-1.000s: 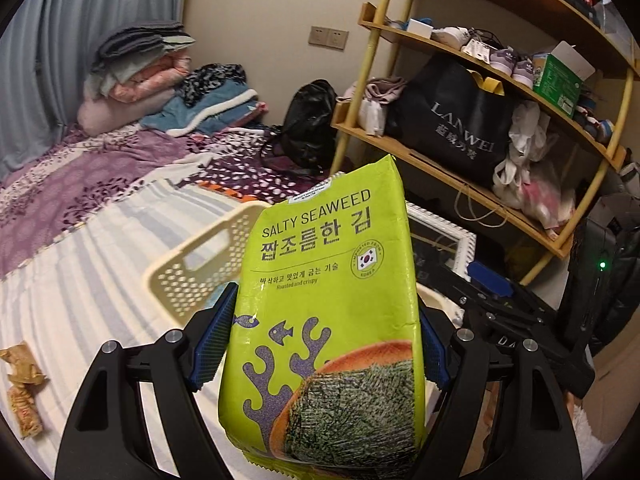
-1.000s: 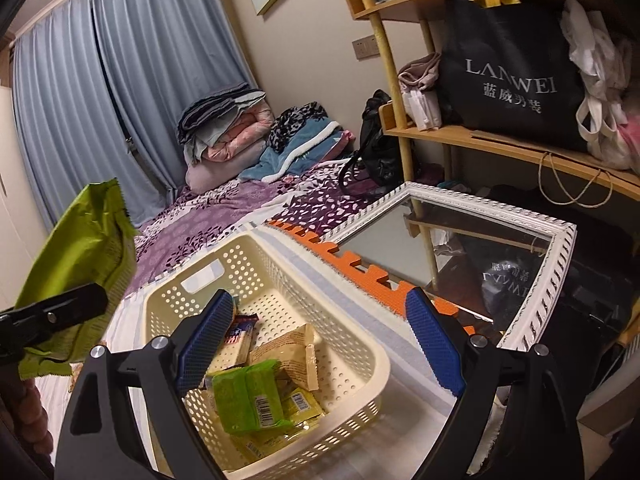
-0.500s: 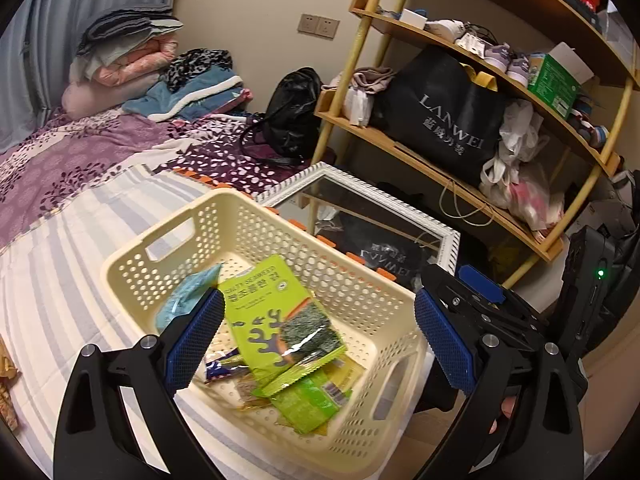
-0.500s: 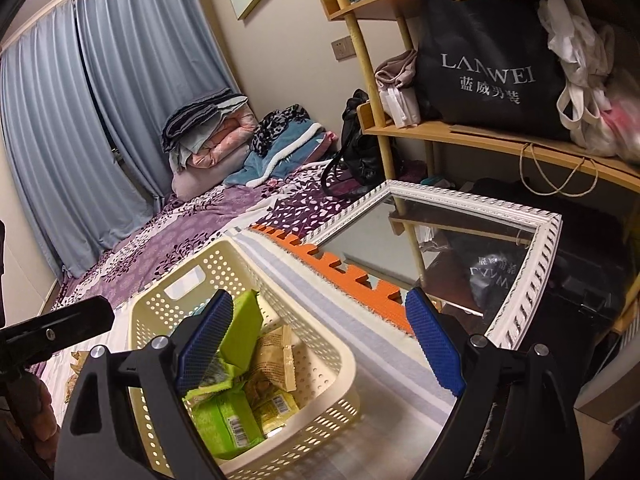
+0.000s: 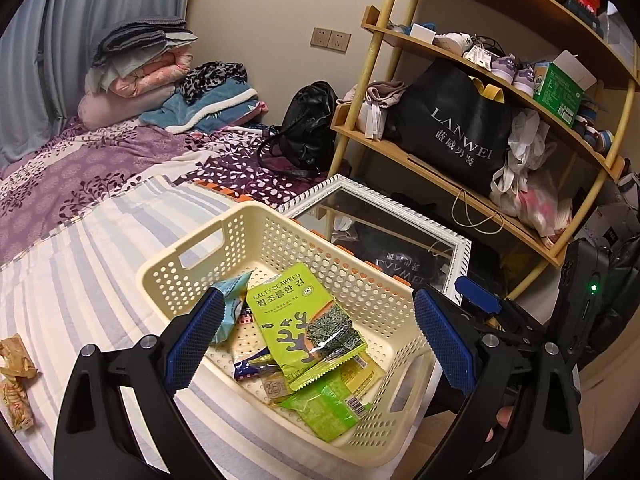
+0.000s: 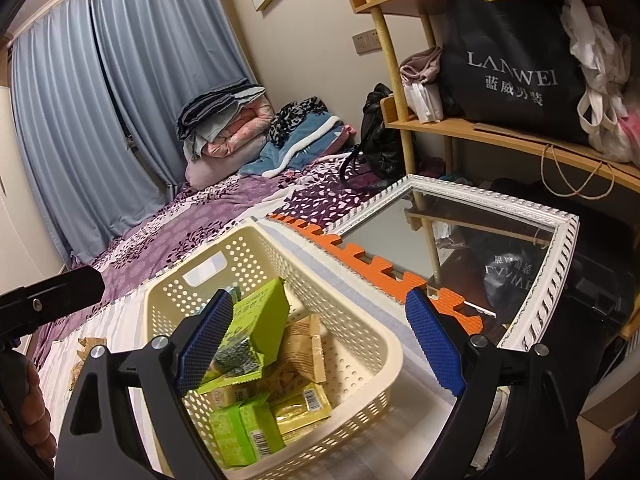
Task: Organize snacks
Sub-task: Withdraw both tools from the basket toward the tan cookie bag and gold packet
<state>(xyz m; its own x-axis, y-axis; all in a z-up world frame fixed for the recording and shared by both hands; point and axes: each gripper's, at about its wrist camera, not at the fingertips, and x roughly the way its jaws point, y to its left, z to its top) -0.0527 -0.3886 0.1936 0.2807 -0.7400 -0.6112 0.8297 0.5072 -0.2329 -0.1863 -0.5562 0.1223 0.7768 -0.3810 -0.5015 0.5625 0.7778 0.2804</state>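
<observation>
Seaweed packet (image 5: 306, 320) is seen lying face-up in the cream basket (image 5: 200, 236), on top of the other snacks, slightly propped on a blue pouch (image 5: 232, 304) at its left. No pad is touching it. The left gripper (image 5: 316, 338) is held above the basket with its jaws spread wide and nothing between them. The right gripper (image 6: 320, 338) is also held wide apart and empty, over the near right part of the basket (image 6: 360, 336).

The step in hand is judged to be the release of the packet and the clearing away of the left gripper.

- The left gripper is best lifted straight up before being swung aside, so the basket rim is not clipped by the lower finger.
- The jaws are best kept wide until the rim is cleared; a thin foil edge is easily snagged by ribbed pads.
- From the right wrist view the seaweed packet (image 6: 260, 320) is seen leaning up rather than flat; a light push down may be needed if more is to be stacked.

Two tan wrapped snacks (image 5: 16, 380) are left on the striped bedsheet (image 5: 80, 264), well apart from the basket on its left. These are judged the likely next pick, best approached low and from the side, since flat wrappers on soft bedding are hard to pinch from above.

The basket sits near the bed edge, beside a white-framed mirror (image 5: 400, 216); hard nudges toward that side are to be avoided.
</observation>
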